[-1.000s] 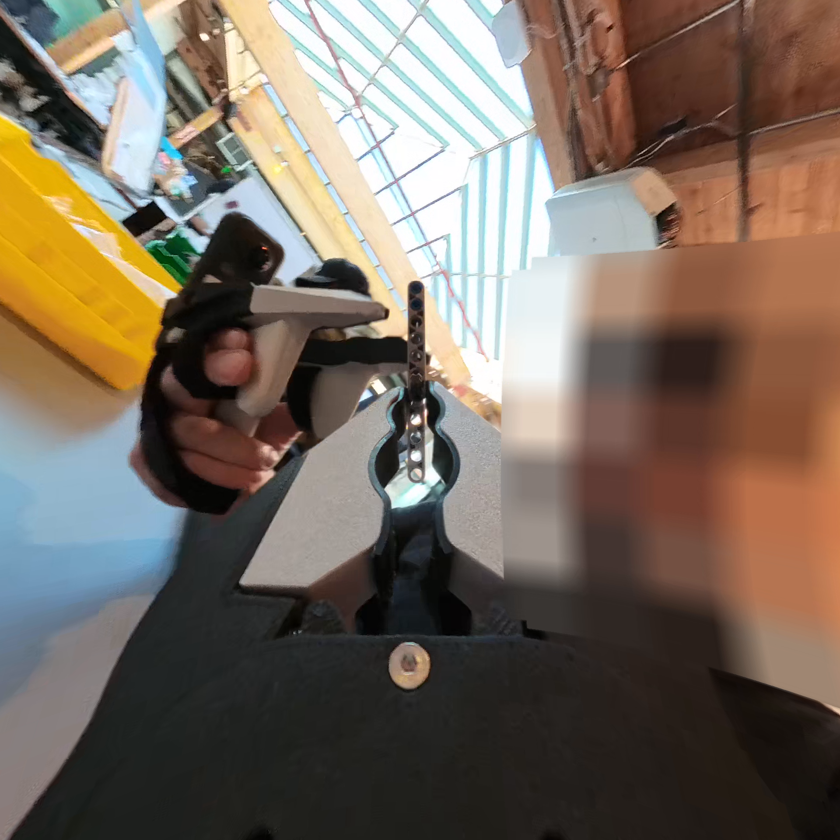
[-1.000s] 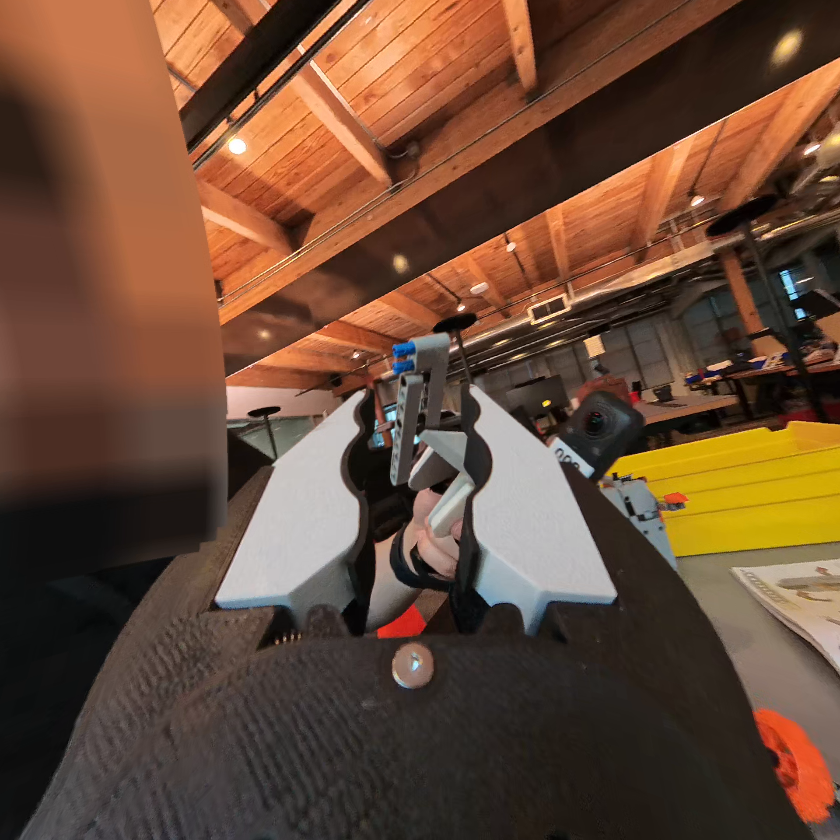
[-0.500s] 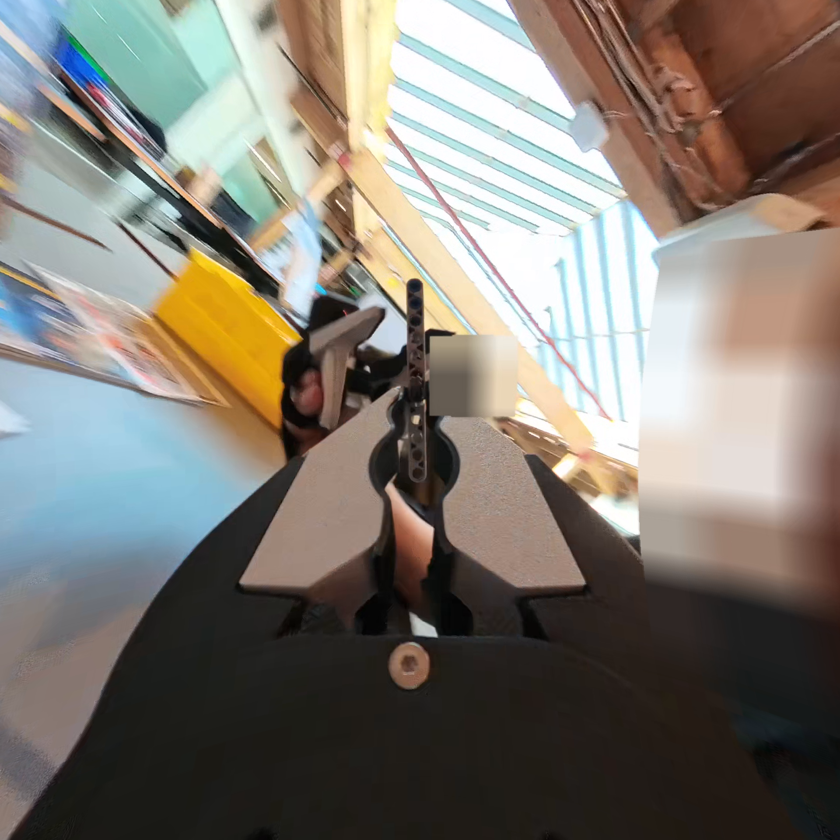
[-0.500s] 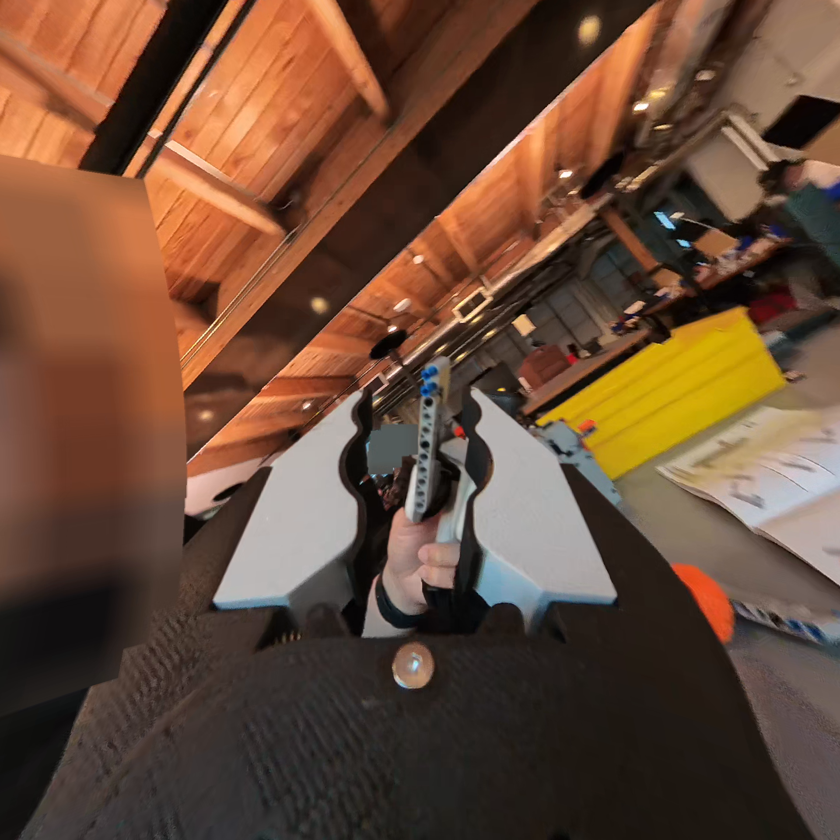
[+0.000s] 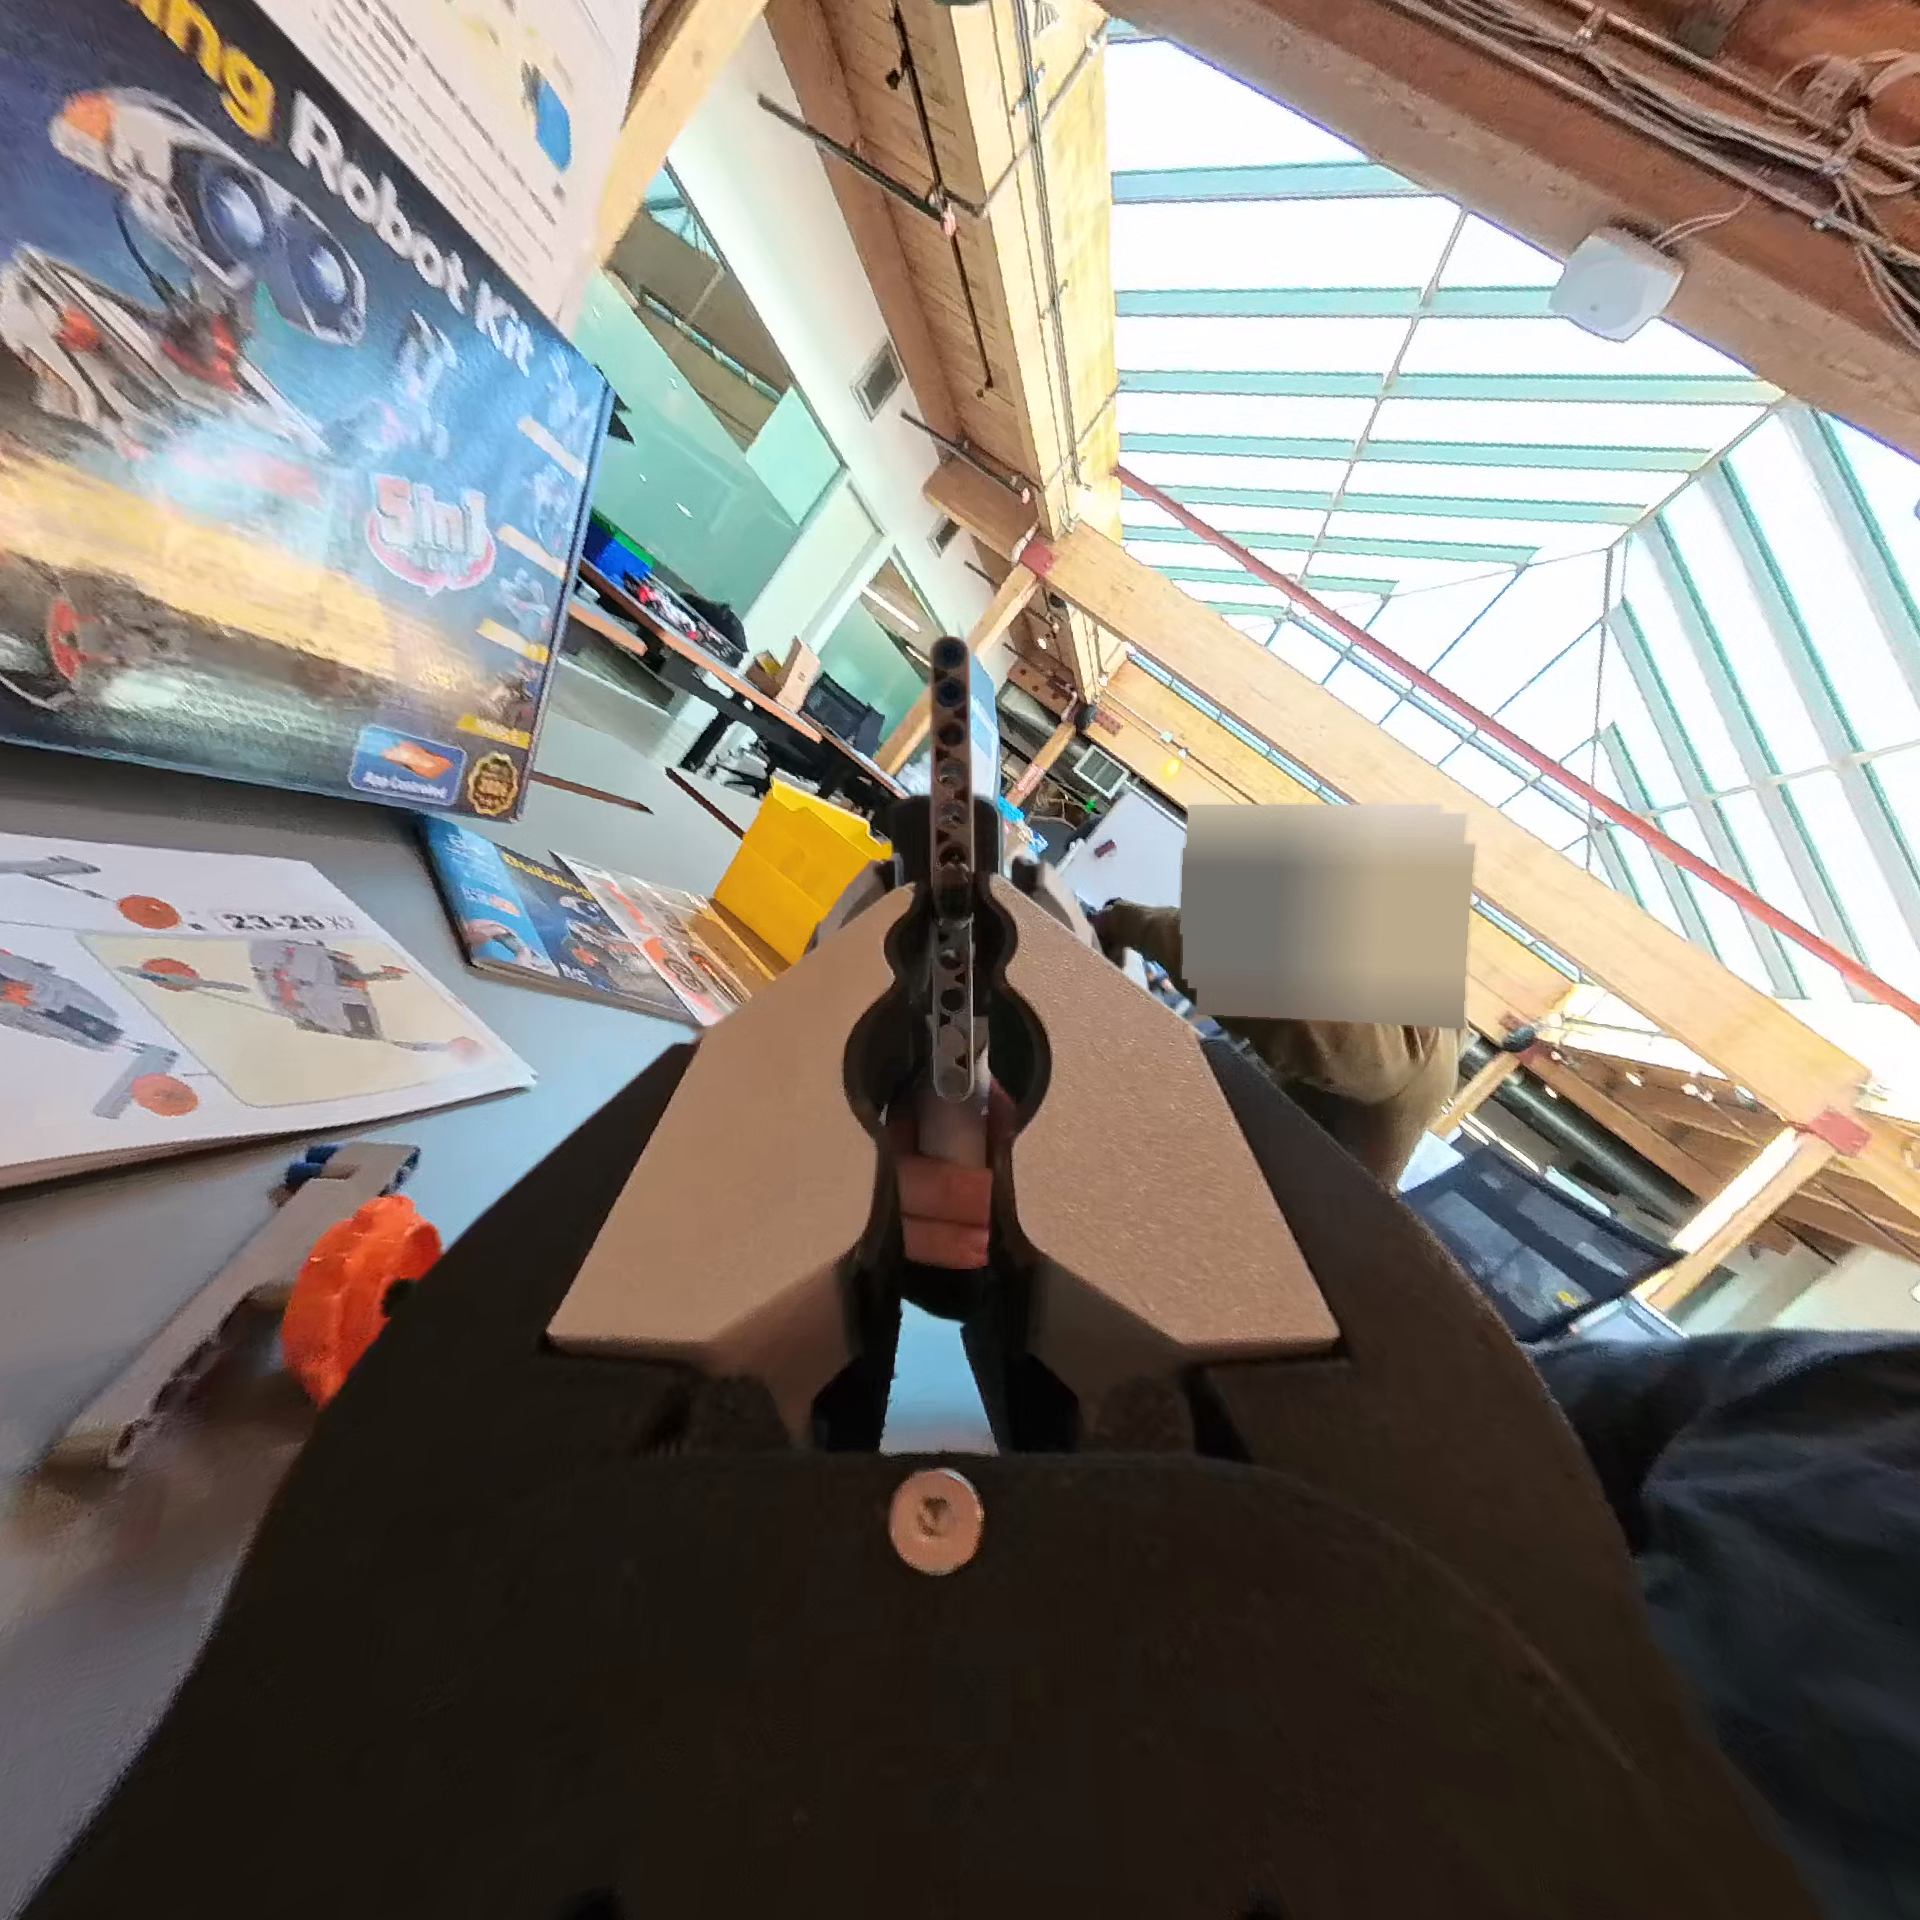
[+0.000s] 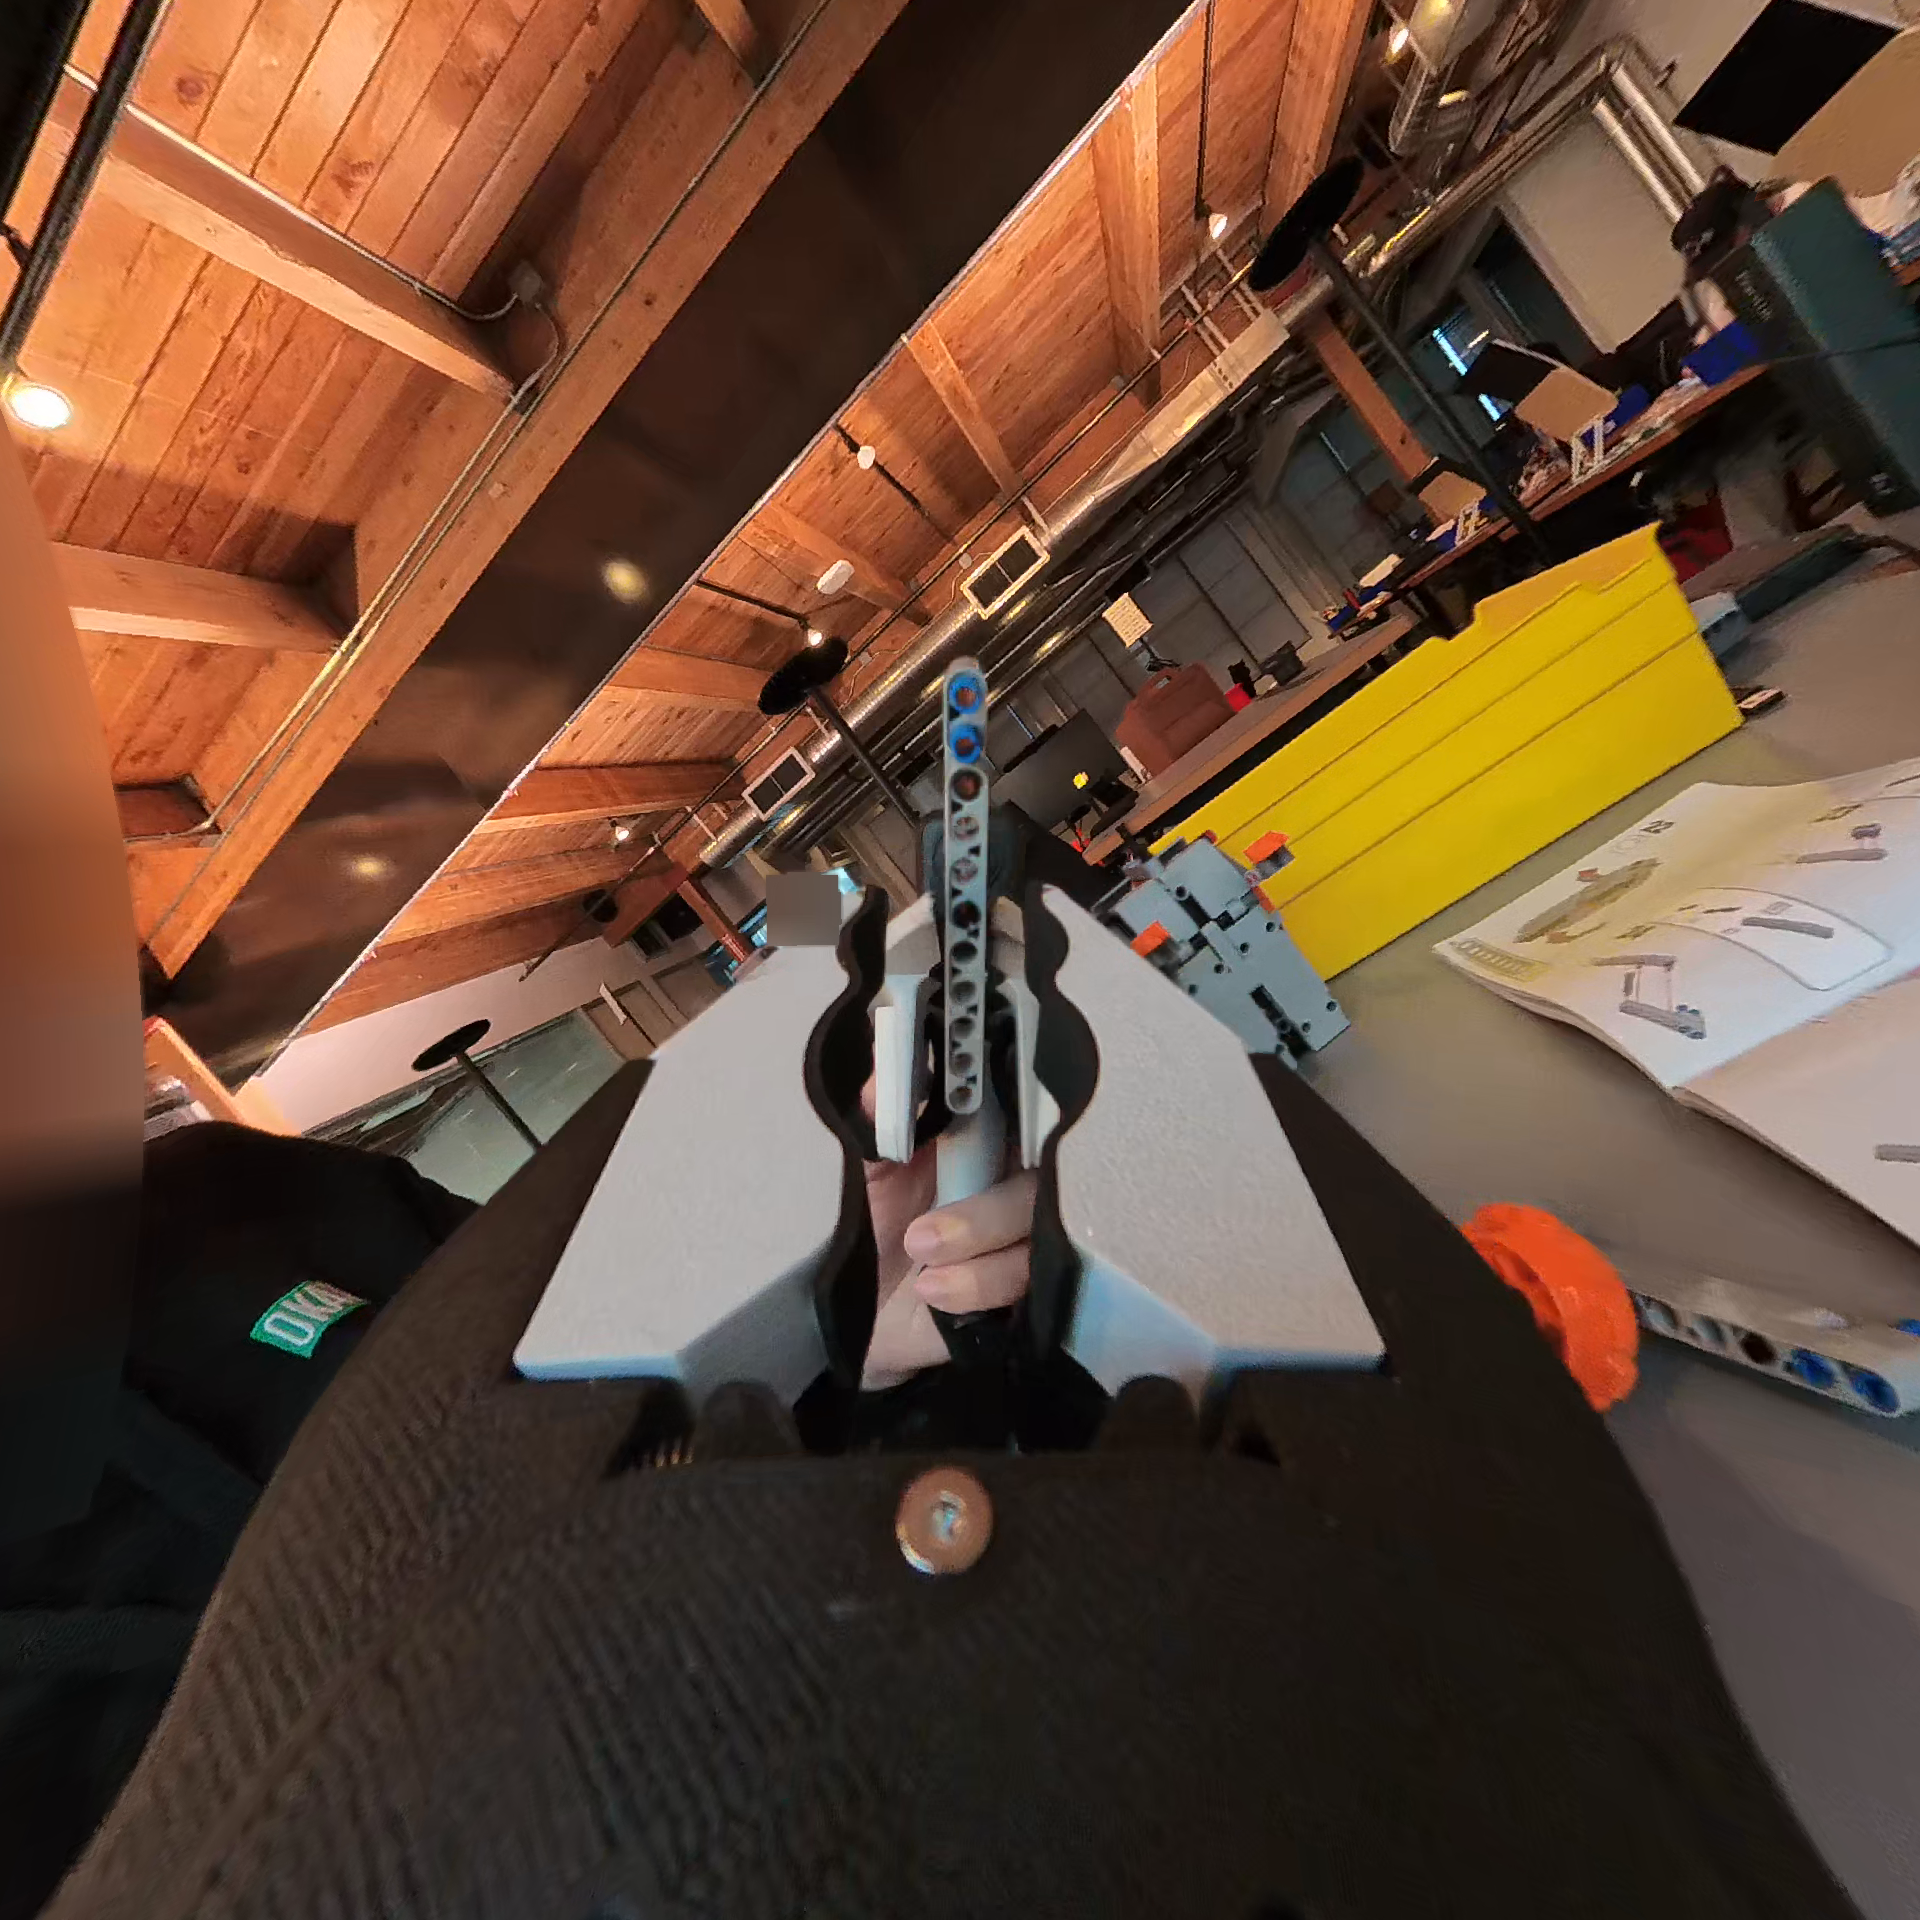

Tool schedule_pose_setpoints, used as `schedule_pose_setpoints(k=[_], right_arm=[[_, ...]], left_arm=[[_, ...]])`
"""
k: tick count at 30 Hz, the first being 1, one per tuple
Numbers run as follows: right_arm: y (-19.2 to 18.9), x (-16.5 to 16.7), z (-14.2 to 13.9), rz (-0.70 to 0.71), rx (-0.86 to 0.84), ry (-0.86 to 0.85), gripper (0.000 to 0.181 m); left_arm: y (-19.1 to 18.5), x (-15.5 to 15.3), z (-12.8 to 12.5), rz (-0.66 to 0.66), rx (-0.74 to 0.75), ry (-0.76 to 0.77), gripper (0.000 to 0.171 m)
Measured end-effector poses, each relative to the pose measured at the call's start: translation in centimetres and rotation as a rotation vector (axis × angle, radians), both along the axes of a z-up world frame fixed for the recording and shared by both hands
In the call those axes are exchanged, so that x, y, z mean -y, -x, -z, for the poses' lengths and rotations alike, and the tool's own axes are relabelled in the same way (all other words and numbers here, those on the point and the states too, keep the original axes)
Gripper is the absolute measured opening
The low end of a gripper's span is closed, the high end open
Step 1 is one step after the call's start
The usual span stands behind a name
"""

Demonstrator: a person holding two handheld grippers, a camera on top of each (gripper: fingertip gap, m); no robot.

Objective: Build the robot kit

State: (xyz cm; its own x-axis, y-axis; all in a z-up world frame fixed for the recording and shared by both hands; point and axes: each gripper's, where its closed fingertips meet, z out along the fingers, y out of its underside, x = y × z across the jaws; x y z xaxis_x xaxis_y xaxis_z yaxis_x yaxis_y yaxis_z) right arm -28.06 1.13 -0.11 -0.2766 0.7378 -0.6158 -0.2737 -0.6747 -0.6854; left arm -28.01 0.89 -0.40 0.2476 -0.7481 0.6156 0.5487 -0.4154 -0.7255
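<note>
My left gripper (image 5: 951, 888) is shut on a long grey perforated beam (image 5: 951, 790), which stands upright out of its jaws with blue pins in the top holes. The same beam (image 6: 964, 831) shows in the right wrist view, in the gap of my right gripper (image 6: 951, 914), whose jaws stand apart on either side of it. I cannot tell whether they touch it. The two grippers face each other closely. Behind the beam I see the left gripper's pale fingers (image 6: 896, 1070) and a hand (image 6: 966, 1247).
On the grey table (image 6: 1455, 1122) lie an open instruction booklet (image 6: 1714, 935), an orange wheel on a grey beam (image 6: 1548, 1299), a grey block assembly (image 6: 1236, 956) and a yellow bin (image 6: 1455, 790). A kit box (image 5: 260, 416) stands at the left. My two grippers' fingertips are within a few centimetres of each other.
Both views have swung down from the ceiling toward the table. The grippers have lined up face to face. The beam has stayed in the left gripper and now stands upright between the right jaws.
</note>
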Motion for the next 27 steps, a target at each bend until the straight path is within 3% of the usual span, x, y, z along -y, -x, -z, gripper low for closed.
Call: schedule_pose_setpoints(k=[3,9,10,11,12,14,18,23,27], right_arm=[[0.2,0.5,0.4,0.001,0.049,-0.031,0.013],[-0.1,0.8,0.5,-0.023,0.073,-0.041,0.012],[0.0,0.7,0.4,-0.023,0.071,-0.042,0.005],[-0.1,0.3,0.2,-0.008,0.066,-0.038,0.005],[-0.2,-0.2,-0.1,0.001,0.053,-0.028,0.005],[-0.4,-1.2,-0.8,0.011,0.009,0.0,0.005],[0.6,-4.1,0.7,0.08,0.076,0.031,0.006],[2.7,-8.2,3.0,0.183,0.132,0.101,0.005],[3.4,-10.8,4.3,0.235,0.109,0.226,0.005]], left_arm=[[-0.7,0.4,0.3,0.037,-0.012,0.001,0.005],[-1.1,0.7,0.3,0.062,-0.052,-0.006,0.005],[-0.9,0.7,0.2,0.047,-0.083,-0.017,0.005],[-0.3,0.6,-0.2,0.0,-0.11,-0.036,0.02],[0.7,0.2,-0.7,-0.084,-0.128,-0.053,0.049],[2.5,-0.1,-1.4,-0.209,-0.174,-0.109,0.041],[4.7,-0.1,-3.1,-0.27,-0.219,-0.145,0.04],[8.8,0.2,-10.1,-0.354,-0.153,-0.258,0.034],[11.9,0.1,-19.0,-0.43,-0.155,-0.385,0.033]])
